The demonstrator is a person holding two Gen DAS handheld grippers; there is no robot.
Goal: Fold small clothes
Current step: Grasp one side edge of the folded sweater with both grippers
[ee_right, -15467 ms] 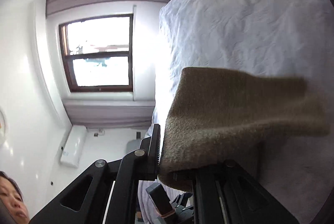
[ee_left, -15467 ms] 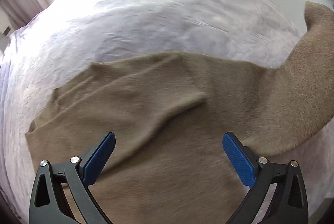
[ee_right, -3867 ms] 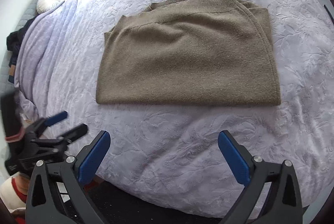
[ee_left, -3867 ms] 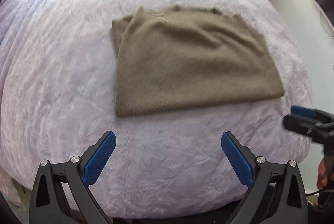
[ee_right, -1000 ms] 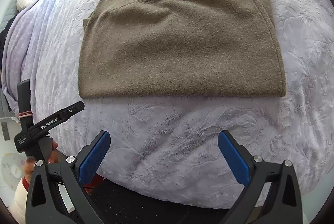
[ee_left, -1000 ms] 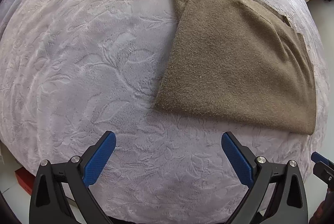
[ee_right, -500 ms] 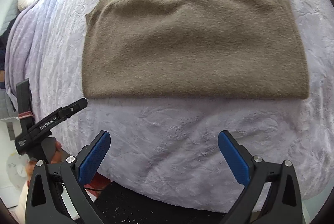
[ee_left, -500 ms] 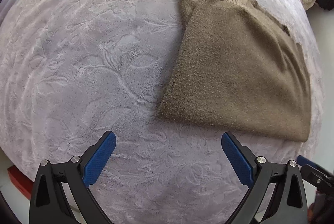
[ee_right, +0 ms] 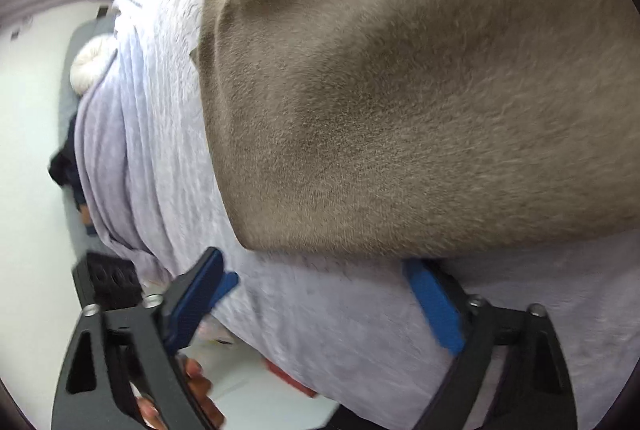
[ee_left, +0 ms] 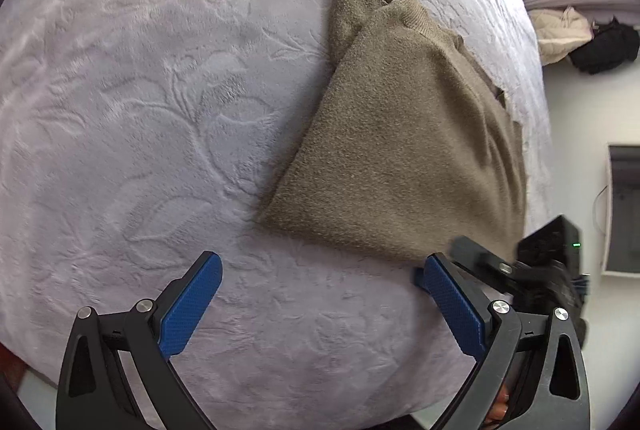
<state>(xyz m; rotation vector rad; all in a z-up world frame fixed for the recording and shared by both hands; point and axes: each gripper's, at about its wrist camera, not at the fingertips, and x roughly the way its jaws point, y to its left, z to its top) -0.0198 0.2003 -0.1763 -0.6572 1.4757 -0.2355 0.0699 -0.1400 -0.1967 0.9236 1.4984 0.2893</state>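
A folded brown knit sweater [ee_left: 404,149] lies flat on the lavender bedspread [ee_left: 140,89]. My left gripper [ee_left: 320,290] is open and empty, hovering just short of the sweater's near left corner. My right gripper [ee_right: 316,294] is open, tilted and close to the sweater's near edge [ee_right: 400,109]; one blue pad [ee_right: 432,298] lies right at the hem. The right gripper also shows in the left wrist view [ee_left: 532,270], at the sweater's right near corner.
The bed's edge [ee_left: 360,402] runs just below both grippers. A cream cloth [ee_left: 560,29] and a black item [ee_left: 604,45] lie by the wall beyond the bed. A white round cushion [ee_right: 92,65] sits at the bed's far side.
My right gripper has moved in close to the sweater's near edge and rolled sideways. My left gripper has swung slightly left and nearer the sweater's left corner. The sweater has not moved.
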